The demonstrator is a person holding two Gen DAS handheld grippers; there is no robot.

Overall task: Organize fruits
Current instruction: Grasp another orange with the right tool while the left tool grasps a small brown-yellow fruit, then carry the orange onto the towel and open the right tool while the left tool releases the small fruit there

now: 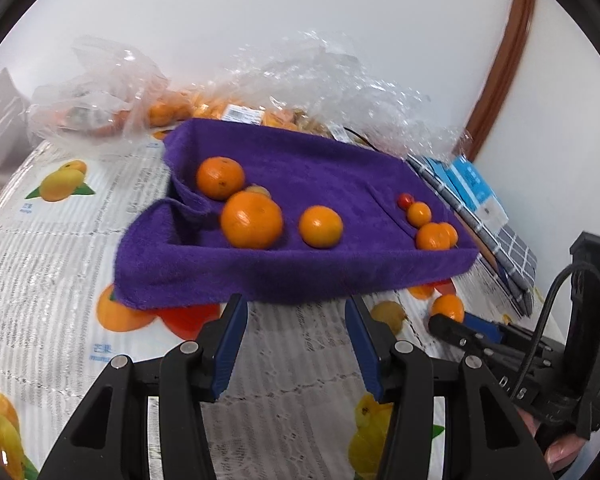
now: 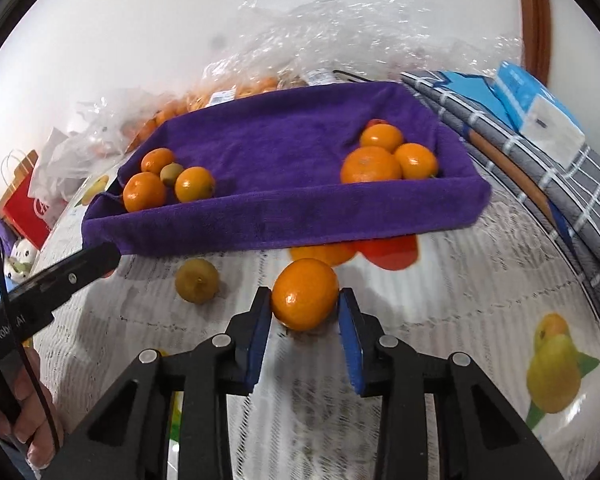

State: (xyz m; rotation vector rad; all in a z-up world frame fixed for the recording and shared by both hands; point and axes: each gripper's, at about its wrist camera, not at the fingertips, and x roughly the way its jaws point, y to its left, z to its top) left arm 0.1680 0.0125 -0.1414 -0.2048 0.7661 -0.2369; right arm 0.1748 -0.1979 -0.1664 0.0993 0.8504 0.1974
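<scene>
Hidden or unclear: the purple towel [image 2: 284, 168] drapes over a tray-like form, so the container beneath is fully covered and its material cannot be told. Fruit behind the towel sits inside crinkled clear plastic bags [image 1: 332, 80]; only orange patches and white labels show through. In the right wrist view a small dull green-brown fruit [image 2: 171, 174] is half hidden among the left cluster. Lower frame edges are cut off by the black gripper bodies.

Surface and room: tablecloth [image 1: 60, 248] with grey text-like bands and printed fruit pictures, under a lace-patterned clear cover. White wall behind; brown curved trim at upper right. Grey checked cloth [image 2: 572, 192] and blue-white boxes at right.

Materials: towel is plush and matte; oranges glossy and round.

Right gripper [image 2: 305, 312]: blue pads nearly closed around a loose orange [image 2: 304, 294] on the cloth, centre of the frame just in front of the towel; left pad touches the peel, right pad at its edge. A yellowish fruit [image 2: 197, 280] lies just left of it.

Left gripper [image 1: 296, 344]: jaws partly open, nothing between them, low centre, in front of the towel's near edge.

Fruit on the towel: larger oranges [image 1: 252, 220] centre-left, smaller ones [image 1: 434, 236] at right.
</scene>
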